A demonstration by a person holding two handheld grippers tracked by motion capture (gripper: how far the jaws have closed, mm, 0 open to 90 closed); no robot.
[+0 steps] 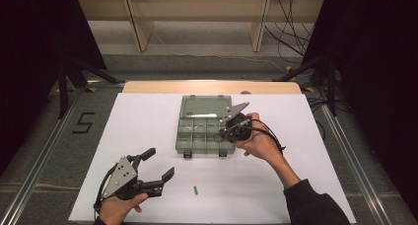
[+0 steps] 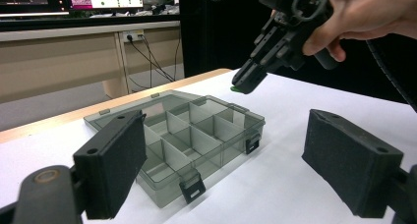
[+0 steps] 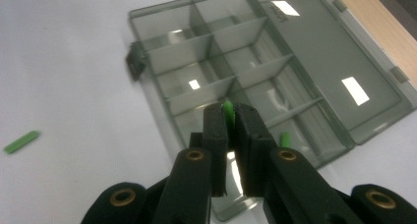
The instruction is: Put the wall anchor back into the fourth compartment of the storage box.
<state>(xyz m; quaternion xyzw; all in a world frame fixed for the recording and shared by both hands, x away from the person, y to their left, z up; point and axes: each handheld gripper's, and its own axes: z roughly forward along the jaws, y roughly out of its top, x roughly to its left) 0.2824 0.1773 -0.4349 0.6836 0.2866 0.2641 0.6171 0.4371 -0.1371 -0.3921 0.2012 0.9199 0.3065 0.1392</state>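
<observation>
green strip (image 3: 228, 109) sits pinched between the closed jaws of the right gripper (image 3: 229, 117), its tip poking out above the open compartment box (image 3: 344, 94). another green piece (image 3: 284, 138) already lies in a compartment below. to drop it well, i'd centre the tip over one cell, lower it inside the dividers, then release. a spare green strip (image 1: 195, 190) lies on the white table (image 1: 148, 116) near the left gripper (image 1: 158, 166), whose jaws stand wide apart and empty.
</observation>
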